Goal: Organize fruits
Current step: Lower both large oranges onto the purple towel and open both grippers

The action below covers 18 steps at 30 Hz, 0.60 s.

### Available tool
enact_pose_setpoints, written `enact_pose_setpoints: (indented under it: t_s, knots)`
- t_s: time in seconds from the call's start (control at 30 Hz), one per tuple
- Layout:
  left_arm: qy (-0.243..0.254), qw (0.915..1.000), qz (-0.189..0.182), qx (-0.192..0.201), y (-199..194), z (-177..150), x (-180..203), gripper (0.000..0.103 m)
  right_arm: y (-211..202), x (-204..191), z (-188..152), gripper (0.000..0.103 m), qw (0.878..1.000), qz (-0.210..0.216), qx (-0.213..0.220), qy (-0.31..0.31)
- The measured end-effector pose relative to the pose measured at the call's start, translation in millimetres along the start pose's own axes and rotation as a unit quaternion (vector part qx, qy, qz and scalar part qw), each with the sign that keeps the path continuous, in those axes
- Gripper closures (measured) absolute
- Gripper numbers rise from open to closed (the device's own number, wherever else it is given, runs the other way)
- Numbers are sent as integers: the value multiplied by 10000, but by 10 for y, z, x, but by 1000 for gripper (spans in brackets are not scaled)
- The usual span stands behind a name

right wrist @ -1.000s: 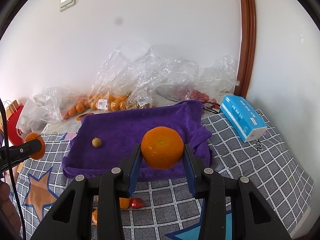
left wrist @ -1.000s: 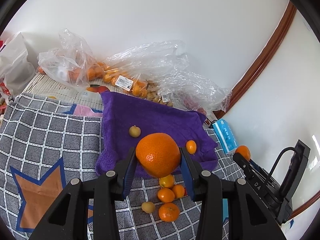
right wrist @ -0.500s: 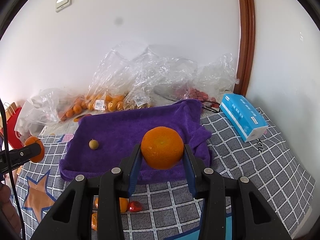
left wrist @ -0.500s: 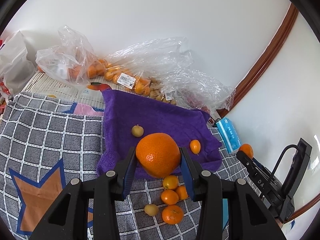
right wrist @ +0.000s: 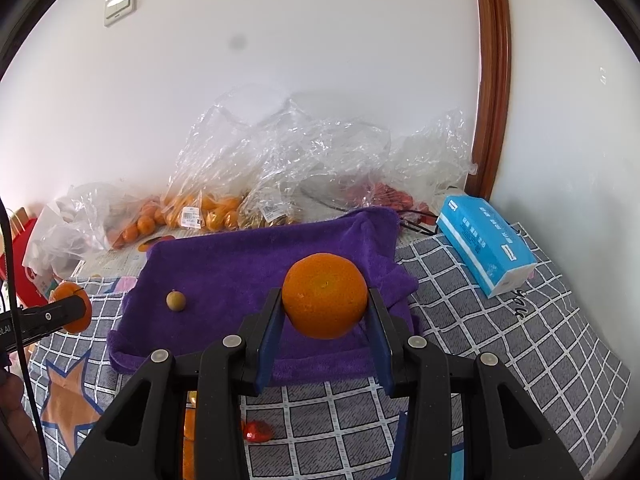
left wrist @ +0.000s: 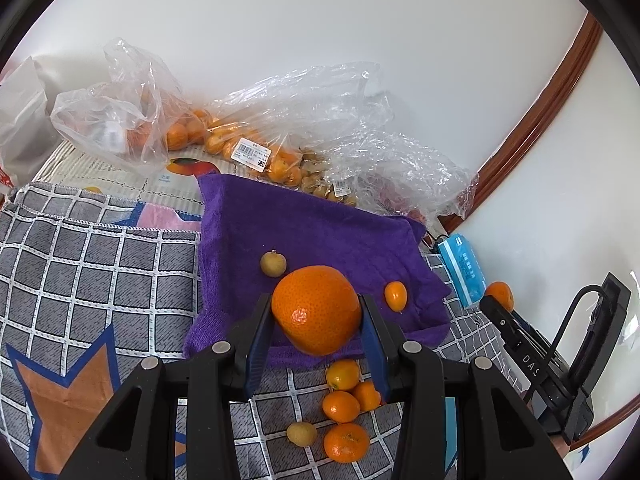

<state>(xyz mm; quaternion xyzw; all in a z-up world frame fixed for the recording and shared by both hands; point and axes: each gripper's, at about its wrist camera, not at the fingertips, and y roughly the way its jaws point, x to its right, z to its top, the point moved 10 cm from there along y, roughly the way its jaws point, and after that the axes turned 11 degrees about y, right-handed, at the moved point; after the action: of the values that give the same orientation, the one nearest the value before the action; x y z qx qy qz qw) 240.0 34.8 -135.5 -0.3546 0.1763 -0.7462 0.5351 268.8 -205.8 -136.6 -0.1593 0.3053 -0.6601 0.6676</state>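
We've got the right gripper (right wrist: 325, 334) clamped on a big orange (right wrist: 325, 301), one blue pad pressed to each side, and it hangs above the near edge of the purple towel (right wrist: 256, 256). Left of the jaws a small brownish fruit (right wrist: 176, 301) sits on that towel, and further left the other gripper (right wrist: 48, 316) pokes in holding its own orange (right wrist: 72, 312). Off to the right of the jaws there's a blue tissue pack (right wrist: 486, 244) on the checked cloth (right wrist: 500, 340), with clear fruit bags (right wrist: 280, 172) beyond the towel.

The left gripper (left wrist: 317, 322) and right gripper (right wrist: 325, 320) are built alike: black plastic frames with triangular cut-outs, round silver screws along the top, and flat blue fingers (left wrist: 259, 342). A thin black cable (right wrist: 14, 280) runs beside the left one, whose body carries white lettering.
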Motion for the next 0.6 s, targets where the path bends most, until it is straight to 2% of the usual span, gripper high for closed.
enact_pose_setpoints:
  t_s: [0.6]
  knots:
    - [80,9997,124,-180,251,25,-90,63,257,88,10,63,9999,-28,-91,96]
